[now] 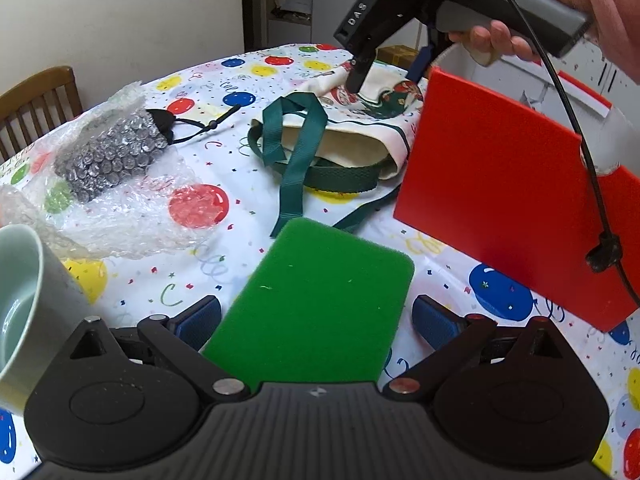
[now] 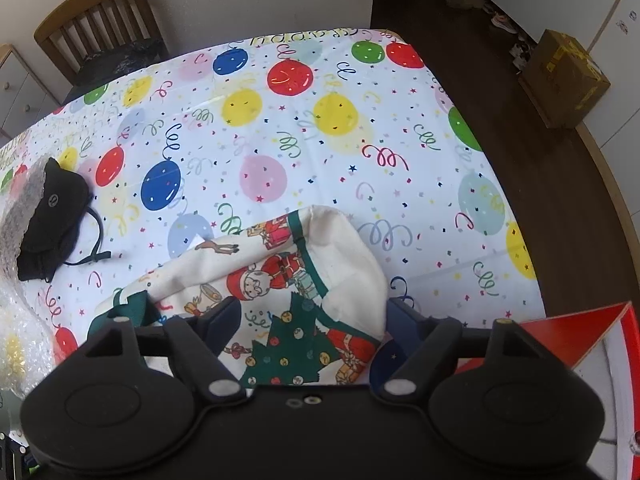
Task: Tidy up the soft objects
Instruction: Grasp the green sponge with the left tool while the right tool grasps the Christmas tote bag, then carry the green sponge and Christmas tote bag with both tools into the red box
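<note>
A green sponge (image 1: 320, 280) lies flat on the balloon-print tablecloth. My left gripper (image 1: 316, 320) is open, with one blue pad on either side of the sponge and a thin gap at each. Further back lies a cream Christmas-print tote bag (image 1: 344, 136) with green straps. My right gripper (image 1: 386, 76), held by a hand, points steeply down onto its far end. In the right wrist view the right gripper (image 2: 312, 316) stands wide, its fingers straddling a raised fold of the tote bag (image 2: 280, 272). No firm pinch shows.
A red box (image 1: 500, 184) with a white inside stands right of the bag. Bubble wrap (image 1: 120, 208) and a black pouch (image 2: 52, 216) lie at the left, with a pale green mug (image 1: 24, 300) in front. A wooden chair (image 2: 100, 20) stands behind the table. A cardboard box (image 2: 568, 76) sits on the floor.
</note>
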